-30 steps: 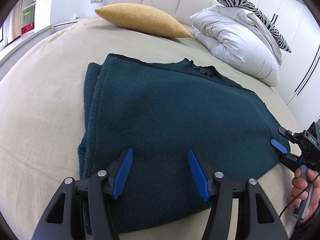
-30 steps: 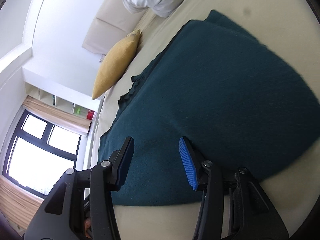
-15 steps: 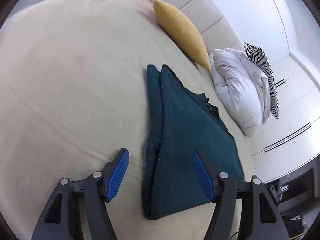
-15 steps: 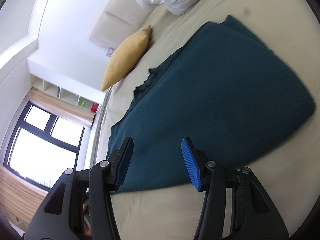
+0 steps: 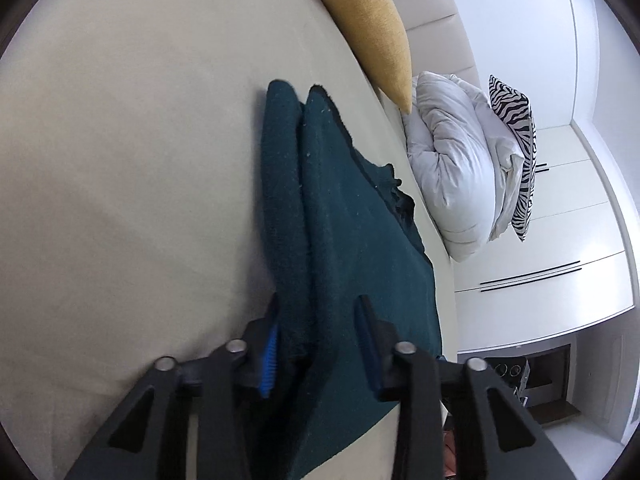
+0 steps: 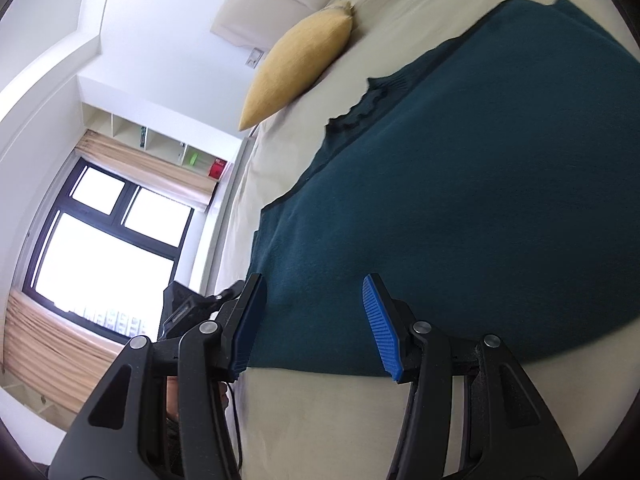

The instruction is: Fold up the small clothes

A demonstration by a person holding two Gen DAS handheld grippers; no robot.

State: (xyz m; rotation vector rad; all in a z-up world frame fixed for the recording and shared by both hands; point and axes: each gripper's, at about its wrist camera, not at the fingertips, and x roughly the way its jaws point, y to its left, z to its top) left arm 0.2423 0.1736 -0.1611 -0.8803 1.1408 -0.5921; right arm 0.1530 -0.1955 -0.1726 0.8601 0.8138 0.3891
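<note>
A dark teal knitted sweater (image 5: 360, 240) lies folded on the beige bed (image 5: 120, 160). In the left wrist view my left gripper (image 5: 318, 320) straddles the sweater's thick folded left edge. Its jaws are closing, and the blue pads press the bunched fabric between them. In the right wrist view the sweater (image 6: 460, 200) spreads out ahead. My right gripper (image 6: 312, 292) hangs open just above its near edge, with nothing pinched between the fingers. The left gripper (image 6: 192, 308) shows at the sweater's far left corner there.
A yellow pillow (image 5: 368, 28) leans on the headboard. Beside it lie a bundled white duvet (image 5: 452, 160) and a zebra-striped pillow (image 5: 516, 152). White wardrobe doors stand past the bed's right side. A large window (image 6: 100, 240) and shelves are on the left side.
My left gripper rolled, slid from over the sweater to its folded left edge, and its jaws narrowed around the fabric. My right gripper drew back and rose to the near edge, staying open.
</note>
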